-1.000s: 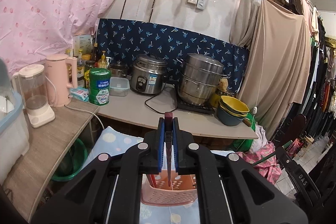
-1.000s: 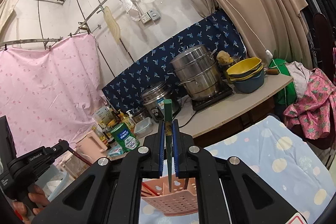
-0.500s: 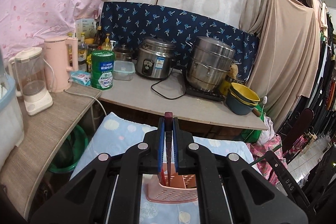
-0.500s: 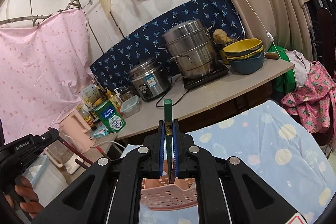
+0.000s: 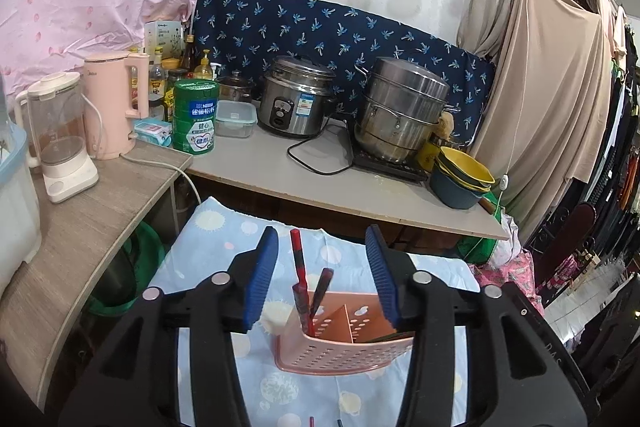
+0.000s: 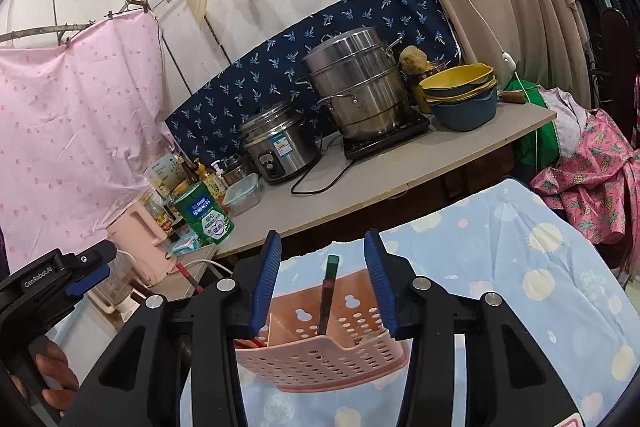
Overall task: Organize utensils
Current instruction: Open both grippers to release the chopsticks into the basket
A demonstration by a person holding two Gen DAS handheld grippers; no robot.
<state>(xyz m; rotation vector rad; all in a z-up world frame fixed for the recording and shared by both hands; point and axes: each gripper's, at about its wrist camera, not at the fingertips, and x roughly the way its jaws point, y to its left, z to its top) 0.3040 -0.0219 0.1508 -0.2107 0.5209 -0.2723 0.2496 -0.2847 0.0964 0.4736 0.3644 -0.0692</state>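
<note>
The left gripper (image 5: 322,267) has its jaws apart, and they have just been opening. Between the blue pads (image 5: 262,273) stands a red chopstick (image 5: 298,275), but the pads do not touch it; it leans in the left compartment of the pink basket (image 5: 344,355), next to a second red one (image 5: 320,291). Nothing is held.

The right gripper (image 6: 322,279) is also parted, about half way, and its jaws have just been opening too. A green chopstick (image 6: 329,291) stands upright between its pads, free of both, with its lower end inside the middle compartment of the basket (image 6: 320,359). In the left compartment of the basket, in the right wrist view, some red sticks (image 6: 250,341) lie low.

The basket sits on a light blue cloth (image 6: 520,267) with pale round spots, near the cloth's far edge. Behind that edge is the counter (image 5: 304,183). On it are a rice cooker (image 5: 296,99) and a steel steamer (image 5: 400,111) at the back, a green tin (image 5: 195,121) toward the left end, and stacked bowls (image 5: 460,181) at the right end.

In the right wrist view, the left gripper (image 6: 86,269) shows at the left edge, with a hand (image 6: 52,375) around its handle.
</note>
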